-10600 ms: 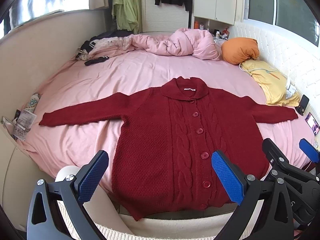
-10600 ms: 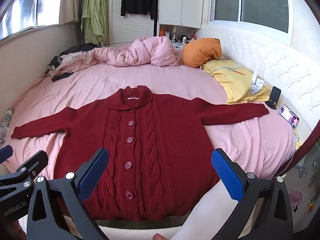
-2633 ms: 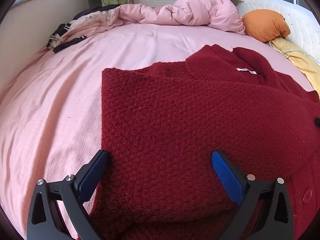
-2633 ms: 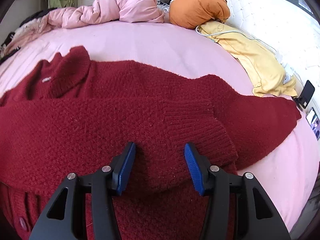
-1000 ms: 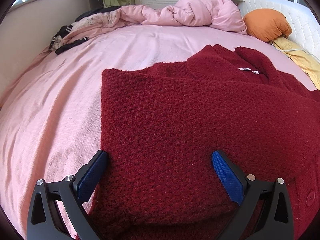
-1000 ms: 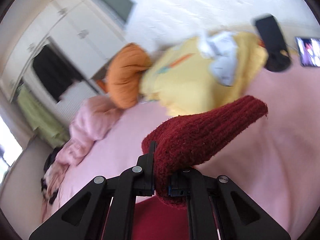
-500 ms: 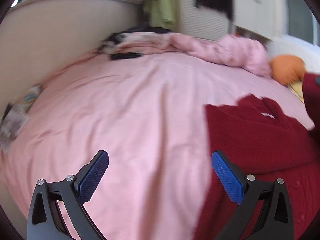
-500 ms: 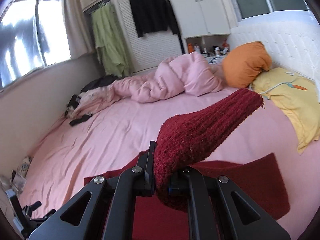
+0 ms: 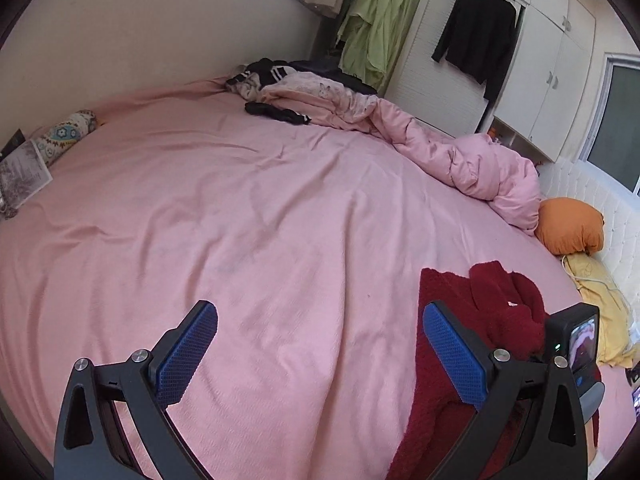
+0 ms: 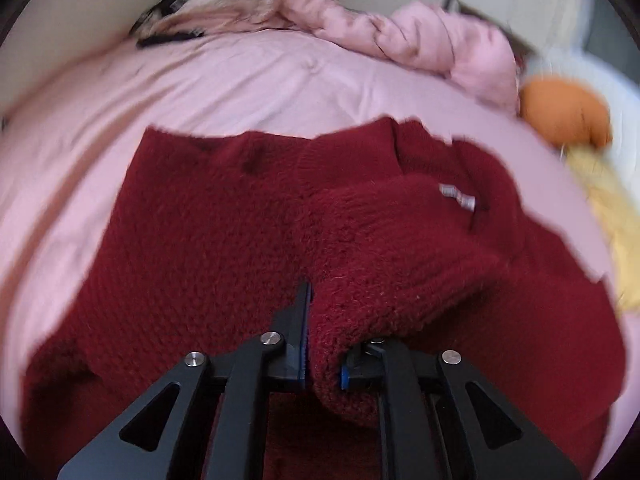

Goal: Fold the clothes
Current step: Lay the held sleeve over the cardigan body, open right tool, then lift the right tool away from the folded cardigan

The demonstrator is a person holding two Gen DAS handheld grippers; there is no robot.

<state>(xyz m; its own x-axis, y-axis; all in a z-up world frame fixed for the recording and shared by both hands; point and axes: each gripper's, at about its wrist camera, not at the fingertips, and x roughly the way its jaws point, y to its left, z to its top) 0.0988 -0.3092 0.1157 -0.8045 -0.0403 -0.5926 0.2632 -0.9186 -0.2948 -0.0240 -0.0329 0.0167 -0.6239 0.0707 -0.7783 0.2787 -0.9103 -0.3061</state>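
A dark red knitted cardigan (image 10: pixel 208 240) lies on the pink bed (image 10: pixel 240 80), its left sleeve folded across the body. My right gripper (image 10: pixel 324 344) is shut on the cardigan's right sleeve (image 10: pixel 400 248) and holds it over the body, near the collar label (image 10: pixel 456 196). In the left wrist view the cardigan (image 9: pixel 496 312) shows at the lower right. My left gripper (image 9: pixel 320 352) is open and empty above bare pink sheet (image 9: pixel 240 220), left of the cardigan. The right gripper's camera body (image 9: pixel 576 340) shows beside the cardigan.
A crumpled pink duvet (image 9: pixel 460 160) and dark clothes (image 9: pixel 276 112) lie at the far side of the bed. An orange pillow (image 9: pixel 570 226) and a yellow cloth (image 9: pixel 600 300) lie at the right. Papers (image 9: pixel 20 172) sit at the left edge. White wardrobes (image 9: pixel 540 60) stand behind.
My right gripper has swung the held sleeve from up in the air down over the cardigan's body. My left gripper has turned further left, away from the cardigan, still open.
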